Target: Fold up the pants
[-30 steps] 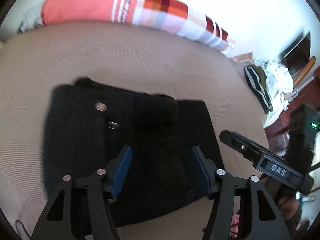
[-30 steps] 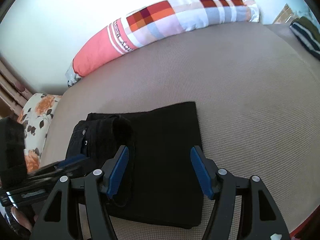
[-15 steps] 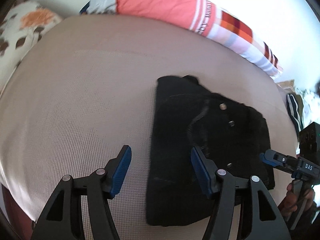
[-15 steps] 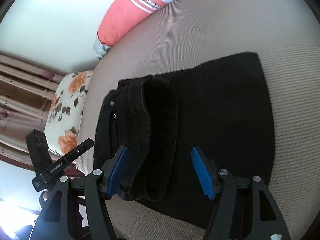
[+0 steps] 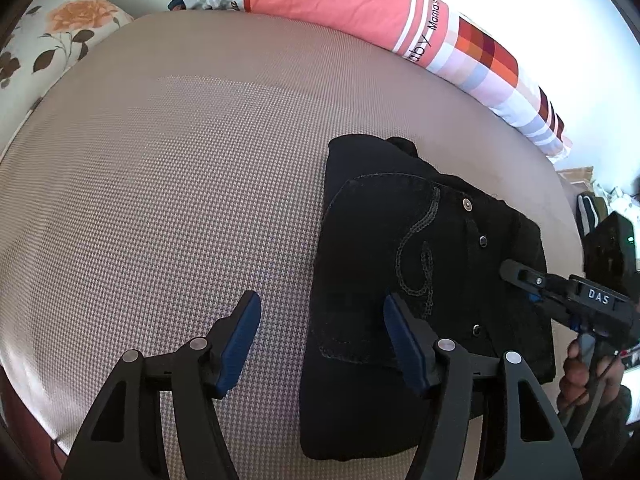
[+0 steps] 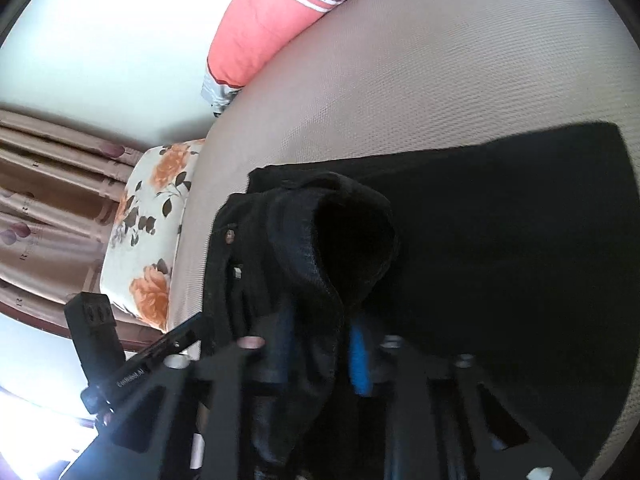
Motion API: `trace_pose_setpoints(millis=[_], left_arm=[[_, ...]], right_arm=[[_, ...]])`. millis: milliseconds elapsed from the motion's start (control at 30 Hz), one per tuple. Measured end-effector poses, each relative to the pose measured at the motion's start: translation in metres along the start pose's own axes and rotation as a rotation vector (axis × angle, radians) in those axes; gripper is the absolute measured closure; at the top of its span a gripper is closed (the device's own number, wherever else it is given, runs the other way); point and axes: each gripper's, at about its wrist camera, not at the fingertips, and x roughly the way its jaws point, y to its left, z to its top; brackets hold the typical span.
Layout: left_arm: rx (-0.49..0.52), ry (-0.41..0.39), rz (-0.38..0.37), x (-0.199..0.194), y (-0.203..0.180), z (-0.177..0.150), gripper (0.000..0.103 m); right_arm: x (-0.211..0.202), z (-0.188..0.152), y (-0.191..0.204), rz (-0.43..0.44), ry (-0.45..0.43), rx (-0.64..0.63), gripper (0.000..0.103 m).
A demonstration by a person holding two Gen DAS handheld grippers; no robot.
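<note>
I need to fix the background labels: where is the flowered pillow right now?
The flowered pillow sits top left in the left wrist view, at the mattress edge beside the striped bolster; in the right wrist view it lies left, before the curtain.

A beige woven-textured mattress (image 5: 168,184) lies under bright daylight against a pale wall (image 6: 100,40), bordered by a long coral-and-checked bolster (image 5: 360,12), a floral cushion (image 6: 148,236) and brown patterned curtains (image 6: 44,200).

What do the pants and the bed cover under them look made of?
Pants: likely black denim, matte, going by the stitched pocket scrollwork and metal rivets. Bed cover: seemingly a woven beige fabric with a fine, regular houndstooth-like texture and a slight sheen.
</note>
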Motion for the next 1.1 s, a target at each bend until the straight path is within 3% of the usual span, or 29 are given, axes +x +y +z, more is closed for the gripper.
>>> trace_pose_setpoints(millis=[67, 333, 533, 700, 767, 900, 967, 1100], left_arm=[[-0.005, -0.006, -0.005, -0.002, 0.000, 0.002, 0.038], [0.036, -0.042, -0.009, -0.007, -0.021, 0.014, 0.038], [0.116, -0.041, -0.019, 0.002, -0.053, 0.021, 0.038], [0.179, -0.012, 0.001, 0.019, -0.073, 0.019, 0.038], [0.189, 0.002, 0.014, 0.027, -0.077, 0.018, 0.038], [0.206, 0.038, 0.034, 0.048, -0.081, 0.015, 0.038], [0.212, 0.038, 0.043, 0.052, -0.082, 0.013, 0.038], [0.214, 0.056, 0.010, 0.047, -0.083, 0.008, 0.038]], right_arm=[[-0.008, -0.001, 0.016, -0.053, -0.016, -0.054, 0.090], [-0.074, -0.001, 0.054, -0.064, -0.138, -0.082, 0.092], [-0.103, -0.001, 0.005, -0.166, -0.175, 0.024, 0.092], [-0.097, -0.012, -0.043, -0.261, -0.165, 0.082, 0.093], [-0.094, -0.014, -0.053, -0.259, -0.161, 0.112, 0.092], [-0.093, -0.012, -0.046, -0.311, -0.148, 0.083, 0.085], [-0.097, -0.012, -0.039, -0.338, -0.147, 0.070, 0.074], [-0.113, -0.021, -0.019, -0.354, -0.138, 0.034, 0.074]])
